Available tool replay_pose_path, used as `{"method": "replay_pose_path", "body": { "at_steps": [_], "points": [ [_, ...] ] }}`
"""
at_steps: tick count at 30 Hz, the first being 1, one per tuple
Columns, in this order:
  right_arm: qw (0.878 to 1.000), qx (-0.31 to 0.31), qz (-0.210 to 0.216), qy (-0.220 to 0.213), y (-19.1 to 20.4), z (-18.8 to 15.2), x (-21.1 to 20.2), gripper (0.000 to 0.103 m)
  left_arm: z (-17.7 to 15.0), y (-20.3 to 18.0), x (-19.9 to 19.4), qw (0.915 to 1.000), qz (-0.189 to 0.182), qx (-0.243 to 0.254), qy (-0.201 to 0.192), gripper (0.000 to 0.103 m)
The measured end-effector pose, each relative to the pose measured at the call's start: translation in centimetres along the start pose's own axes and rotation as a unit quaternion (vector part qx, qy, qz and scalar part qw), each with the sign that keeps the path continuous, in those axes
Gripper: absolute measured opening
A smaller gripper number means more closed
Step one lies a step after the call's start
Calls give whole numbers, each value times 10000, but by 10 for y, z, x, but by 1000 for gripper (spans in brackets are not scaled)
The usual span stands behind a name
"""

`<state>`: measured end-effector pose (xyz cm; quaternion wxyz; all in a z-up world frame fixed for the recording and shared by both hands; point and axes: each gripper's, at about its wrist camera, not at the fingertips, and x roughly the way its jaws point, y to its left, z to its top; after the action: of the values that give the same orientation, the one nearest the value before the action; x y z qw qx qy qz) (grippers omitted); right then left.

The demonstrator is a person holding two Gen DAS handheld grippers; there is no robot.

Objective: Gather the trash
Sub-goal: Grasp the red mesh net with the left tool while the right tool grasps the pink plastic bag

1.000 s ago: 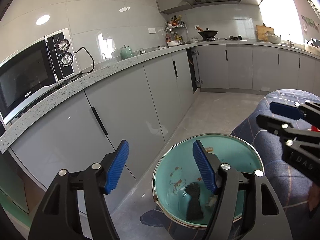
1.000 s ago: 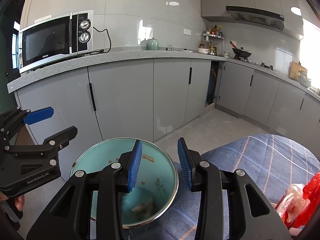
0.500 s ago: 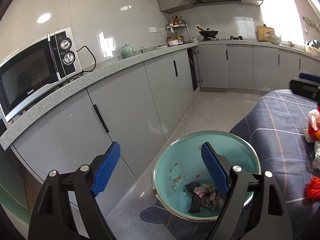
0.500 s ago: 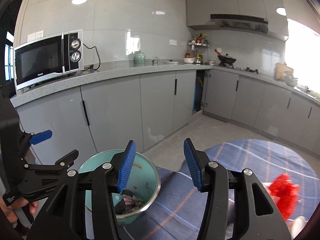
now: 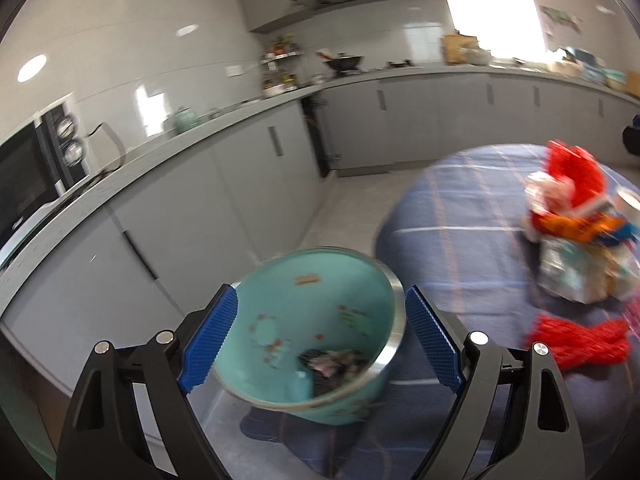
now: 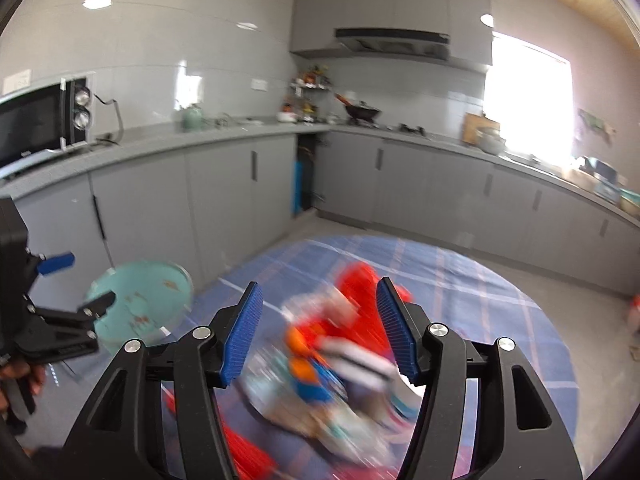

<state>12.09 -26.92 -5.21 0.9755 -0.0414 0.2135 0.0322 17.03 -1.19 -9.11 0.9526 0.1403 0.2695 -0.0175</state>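
Observation:
A teal bin [image 5: 312, 320] with a metal rim stands beside the table, a dark crumpled scrap [image 5: 332, 362] at its bottom. My left gripper [image 5: 320, 342] hovers just above it, jaws opening; the bin shows between the blue pads, which do not press on it. A trash pile [image 5: 576, 240] of red bag, orange wrappers and a can lies on the blue plaid tablecloth [image 5: 460, 240], with red mesh [image 5: 576, 344] nearer. My right gripper [image 6: 320, 332] hangs over the blurred trash pile [image 6: 332, 364], jaws opening, gripping nothing. The bin [image 6: 140, 308] and left gripper [image 6: 80, 282] show at its left.
Grey kitchen cabinets [image 6: 240, 208] and a countertop run behind the table and the bin. A microwave [image 6: 44, 120] sits on the counter at left. A person's hand [image 6: 16, 376] holds the left gripper. Grey floor [image 6: 344, 224] lies between the table and the cabinets.
Both views swung right, toward the trash pile. The right gripper left the bin for the pile and widened. The left jaws widened too. A crumpled scrap now lies in the bin.

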Motion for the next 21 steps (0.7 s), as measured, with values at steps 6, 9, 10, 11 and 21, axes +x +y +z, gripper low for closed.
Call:
{"method": "replay_pose_path", "body": {
  "at_steps": [6, 9, 10, 11, 21],
  "points": [
    [9975, 297, -543, 347, -40, -48, -15, 62, -6, -55, -15, 9983, -427, 398, -32, 88],
    [9949, 461, -688, 572, -59, -72, -20, 62, -11, -78, -20, 9967, -586, 568, -25, 89],
    [9944, 490, -710, 613, -62, -77, -22, 62, -12, -85, -22, 9960, -654, 604, -24, 89],
    [9940, 517, -715, 639, -65, -82, -23, 62, -13, -90, -23, 9957, -688, 627, -22, 89],
    [9919, 620, -688, 864, -71, -126, -28, 67, -21, -132, -22, 9909, -1023, 859, 157, 89]
  ]
}}
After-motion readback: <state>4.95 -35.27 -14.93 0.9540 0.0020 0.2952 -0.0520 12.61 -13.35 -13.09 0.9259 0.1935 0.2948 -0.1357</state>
